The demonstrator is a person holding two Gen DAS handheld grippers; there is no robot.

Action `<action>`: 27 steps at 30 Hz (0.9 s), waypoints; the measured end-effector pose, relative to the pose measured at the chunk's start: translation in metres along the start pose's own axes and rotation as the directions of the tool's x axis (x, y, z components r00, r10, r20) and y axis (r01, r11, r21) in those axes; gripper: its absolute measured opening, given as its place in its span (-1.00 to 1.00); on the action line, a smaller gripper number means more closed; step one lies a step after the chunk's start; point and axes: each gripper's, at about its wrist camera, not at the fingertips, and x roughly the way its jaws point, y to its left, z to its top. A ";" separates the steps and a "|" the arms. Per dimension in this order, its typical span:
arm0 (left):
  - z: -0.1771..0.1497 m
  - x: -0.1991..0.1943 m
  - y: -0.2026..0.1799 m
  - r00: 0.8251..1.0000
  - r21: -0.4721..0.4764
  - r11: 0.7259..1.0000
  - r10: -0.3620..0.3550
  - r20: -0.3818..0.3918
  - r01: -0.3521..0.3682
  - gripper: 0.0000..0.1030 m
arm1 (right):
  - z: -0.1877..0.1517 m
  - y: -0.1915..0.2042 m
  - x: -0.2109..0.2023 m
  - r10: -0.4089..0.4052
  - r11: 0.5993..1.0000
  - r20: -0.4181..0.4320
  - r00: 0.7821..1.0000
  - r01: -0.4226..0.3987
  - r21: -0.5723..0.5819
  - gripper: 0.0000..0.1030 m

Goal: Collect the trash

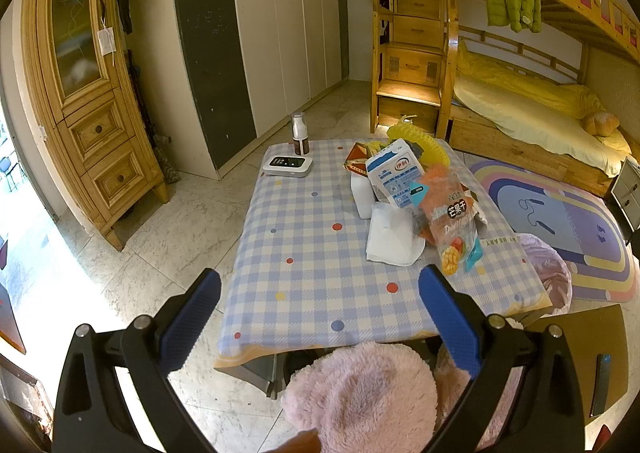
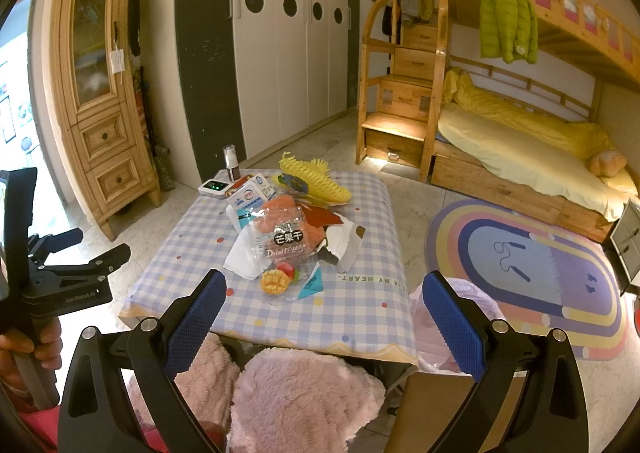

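Note:
A pile of trash lies on the checked table [image 1: 304, 245] [image 2: 360, 309]: a dried mango bag [image 1: 452, 229] [image 2: 282, 249], a milk carton [image 1: 394, 177] [image 2: 250, 195], a white tissue [image 1: 394, 239] [image 2: 240, 257], yellow foam netting [image 1: 420, 139] [image 2: 316, 177] and red wrappers [image 2: 326, 217]. A bin with a pink liner [image 1: 548, 269] [image 2: 444, 325] stands at the table's right. My left gripper [image 1: 320, 313] is open and empty above the table's near edge; it also shows in the right wrist view [image 2: 102, 245]. My right gripper [image 2: 324, 313] is open and empty before the table.
A small white device [image 1: 287, 165] [image 2: 214, 187] and a pump bottle [image 1: 300, 135] [image 2: 231, 163] stand at the table's far left. Pink fleece-clad knees [image 1: 360, 397] [image 2: 304, 401] are below. A rainbow rug [image 2: 532, 273], bunk bed [image 2: 520, 157] and wooden cabinet [image 1: 88, 101] surround the table.

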 end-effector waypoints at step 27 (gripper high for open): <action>-0.017 0.058 0.015 0.997 -0.040 0.999 -0.032 -0.073 0.029 0.87 | -0.017 0.023 0.090 -0.077 0.985 0.030 0.997 0.081 -0.150 0.90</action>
